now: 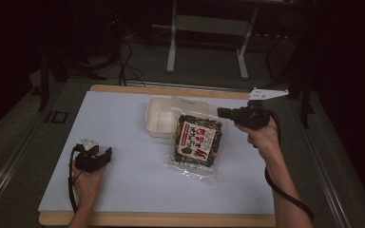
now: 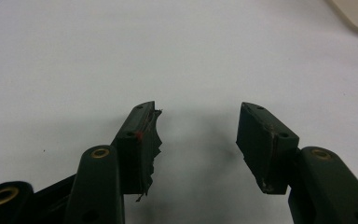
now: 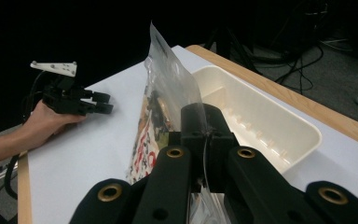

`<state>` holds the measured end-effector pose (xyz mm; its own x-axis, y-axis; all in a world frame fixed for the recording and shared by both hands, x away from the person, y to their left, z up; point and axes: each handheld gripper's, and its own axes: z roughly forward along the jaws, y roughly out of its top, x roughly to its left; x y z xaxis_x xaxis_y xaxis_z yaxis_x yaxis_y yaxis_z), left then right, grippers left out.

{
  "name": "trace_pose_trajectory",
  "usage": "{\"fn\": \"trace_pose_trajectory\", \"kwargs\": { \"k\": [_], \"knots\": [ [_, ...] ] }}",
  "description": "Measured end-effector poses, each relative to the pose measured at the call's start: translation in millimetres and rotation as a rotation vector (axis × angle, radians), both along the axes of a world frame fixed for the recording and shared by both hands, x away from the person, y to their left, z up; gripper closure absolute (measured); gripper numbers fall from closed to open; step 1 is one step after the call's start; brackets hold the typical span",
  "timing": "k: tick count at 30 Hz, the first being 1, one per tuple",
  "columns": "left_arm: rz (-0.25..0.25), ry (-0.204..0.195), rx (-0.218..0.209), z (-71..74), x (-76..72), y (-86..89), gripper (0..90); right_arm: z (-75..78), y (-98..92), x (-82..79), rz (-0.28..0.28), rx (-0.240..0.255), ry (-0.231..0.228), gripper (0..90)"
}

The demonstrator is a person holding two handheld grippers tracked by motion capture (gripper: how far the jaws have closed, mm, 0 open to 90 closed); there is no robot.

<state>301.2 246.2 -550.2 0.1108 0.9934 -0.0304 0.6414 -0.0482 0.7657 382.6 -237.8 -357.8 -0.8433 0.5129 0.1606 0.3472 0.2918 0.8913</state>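
On the left of the white table top [image 1: 123, 190], the left gripper [image 1: 105, 156] rests low on the surface in the person's left hand [image 1: 88, 178]. Its jaws stand spread apart with nothing between them — the left gripper view shows bare white surface in the gap, and frayed tape on one pad [image 2: 150, 140].

Toward the middle, a cream plastic tray [image 1: 159, 116] sits near the far edge of the table. A clear snack bag [image 1: 197, 142] with dark contents and a red and white label lies just beside it on the right, its upper end overlapping the tray's rim.

On the right, the right gripper [image 1: 222, 112] is held in the person's right hand [image 1: 264, 137], pointing left at the bag's upper right corner. In the right gripper view its jaws are clamped on the edge of the bag [image 3: 168, 93] — the clear film rises up from between them, with the tray [image 3: 261, 116] just behind it and the other gripper [image 3: 103, 103] farther off.
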Motion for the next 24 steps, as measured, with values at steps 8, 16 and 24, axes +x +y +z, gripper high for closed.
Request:
{"fn": "trace_pose_trajectory", "kwargs": {
  "k": [8,16,24],
  "knots": [
    [-0.001,-0.001,-0.002,0.0,0.0,0.1,47.6,6.0,6.0,0.0,0.023,0.022,-0.011,89.5],
    [-0.003,-0.008,-0.005,0.1,-0.5,-0.1,47.5,12.3,9.8,0.5,0.035,0.038,-0.02,89.5],
    [-0.003,-0.008,-0.005,0.1,-0.5,-0.2,47.3,20.0,9.7,1.0,0.033,0.053,-0.034,89.6]
  ]
}}
